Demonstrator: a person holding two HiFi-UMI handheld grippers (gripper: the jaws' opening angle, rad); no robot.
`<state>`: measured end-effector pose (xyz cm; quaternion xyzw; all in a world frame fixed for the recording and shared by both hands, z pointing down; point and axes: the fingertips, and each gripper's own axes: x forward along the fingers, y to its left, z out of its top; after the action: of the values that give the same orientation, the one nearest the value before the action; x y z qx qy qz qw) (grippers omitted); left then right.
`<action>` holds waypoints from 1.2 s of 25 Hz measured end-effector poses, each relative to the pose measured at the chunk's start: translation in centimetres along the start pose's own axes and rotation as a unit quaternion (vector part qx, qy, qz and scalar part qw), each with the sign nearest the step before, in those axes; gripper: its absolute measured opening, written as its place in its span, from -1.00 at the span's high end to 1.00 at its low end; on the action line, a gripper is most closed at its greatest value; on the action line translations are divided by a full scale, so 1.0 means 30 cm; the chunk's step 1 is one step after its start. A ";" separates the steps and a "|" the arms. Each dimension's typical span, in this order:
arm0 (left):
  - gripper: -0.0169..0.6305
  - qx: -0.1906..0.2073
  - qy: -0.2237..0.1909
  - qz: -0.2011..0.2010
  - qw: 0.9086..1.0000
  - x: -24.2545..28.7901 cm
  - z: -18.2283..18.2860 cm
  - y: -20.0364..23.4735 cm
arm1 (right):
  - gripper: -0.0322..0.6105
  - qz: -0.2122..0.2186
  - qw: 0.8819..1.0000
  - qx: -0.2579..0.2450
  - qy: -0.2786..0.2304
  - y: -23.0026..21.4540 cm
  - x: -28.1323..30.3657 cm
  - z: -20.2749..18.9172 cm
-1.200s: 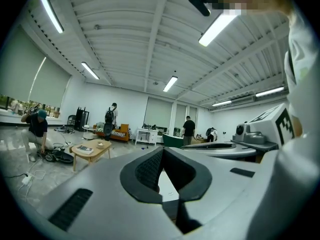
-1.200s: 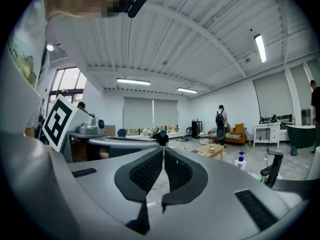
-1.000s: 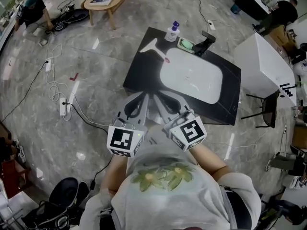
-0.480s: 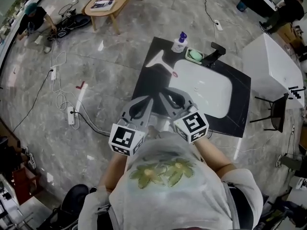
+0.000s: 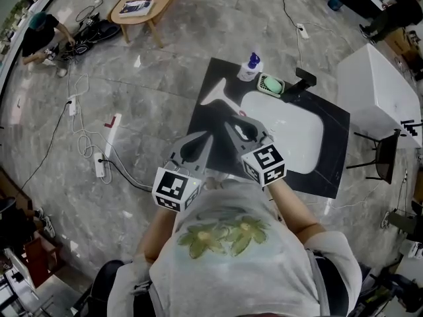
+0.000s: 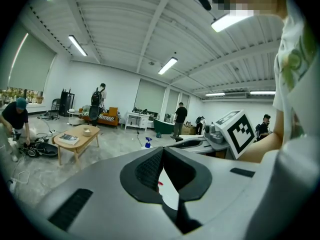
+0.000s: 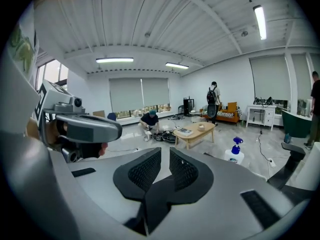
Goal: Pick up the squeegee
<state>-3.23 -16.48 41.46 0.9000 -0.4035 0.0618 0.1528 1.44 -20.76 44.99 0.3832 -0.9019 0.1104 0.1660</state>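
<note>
We note both tools closer to the black worktop than a second ago | left tool and right tool pressed together, empty | white T-shaped squeegee lying beside white basin, ungrasped | approach underway.

We wear a pale tee with green-yellow flower print; grey left hand-held gripper, right hand-held gripper, black-white marker cubes.

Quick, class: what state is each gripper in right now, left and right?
Left gripper: closed, jaw tips together, holding nothing.
Right gripper: closed, holding nothing.
</note>
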 end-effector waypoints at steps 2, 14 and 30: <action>0.92 -0.001 0.003 -0.001 1.000 0.025 0.006 0.020 | 0.81 0.004 1.000 0.005 0.013 -0.028 0.026 -0.021; 0.92 -0.023 0.038 -0.004 0.999 0.163 -0.052 0.128 | 0.60 0.015 0.996 0.013 0.088 -0.165 0.190 -0.166; 0.92 -0.047 0.094 -0.012 0.994 0.267 -0.181 0.200 | 0.46 0.031 0.989 -0.022 0.144 -0.296 0.400 -0.341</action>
<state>-2.30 -24.13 49.82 0.8868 -0.3788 0.1256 0.2332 2.29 -31.32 59.66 0.3312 -0.8825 0.1497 0.2986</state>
